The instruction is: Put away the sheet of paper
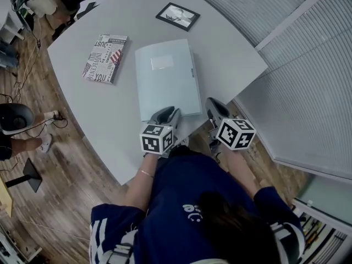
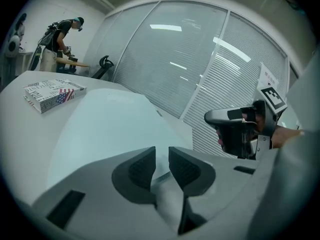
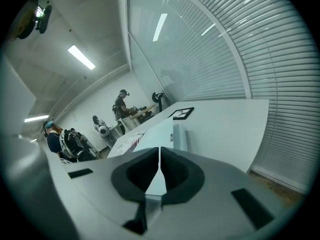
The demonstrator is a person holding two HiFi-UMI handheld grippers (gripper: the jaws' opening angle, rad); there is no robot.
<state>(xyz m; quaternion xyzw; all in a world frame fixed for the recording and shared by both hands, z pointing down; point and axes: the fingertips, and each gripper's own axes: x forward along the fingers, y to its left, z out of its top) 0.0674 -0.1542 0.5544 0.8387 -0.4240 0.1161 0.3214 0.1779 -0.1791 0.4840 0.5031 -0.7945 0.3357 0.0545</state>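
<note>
Here's a pale grey desk [image 1: 231, 51] with a curved edge. There's wood-plank floor [image 1: 71, 191] below it and slatted blinds [image 1: 308, 103] run along the glass wall on the right. Beyond the desk's far end, a person [image 3: 121, 106] stands at a bench, with others nearby.

On the desk, a printed book [image 1: 104, 58] lies toward the left edge and a black picture frame [image 1: 177, 16] sits by the far edge. A pale blue-green folder [image 1: 168, 78] lies flat and closed in the middle, reaching down to the near edge. The sheet of paper itself can't be made out in any view; only the folder shows.

Now the claws, both at the desk's near edge. The left claw [image 1: 166, 113] sits right at the folder's near edge. Its own view [image 2: 161, 154] looks along the folder cover, which stretches away ahead. Its jaws stand a narrow gap apart and the pads press on nothing that shows.

The right claw [image 1: 214, 106] is just beside the folder's near right corner, over bare desk. In its own view [image 3: 159, 151] the folder runs off ahead and to the left. Here the jaws are closed, with their tips meeting.
</note>
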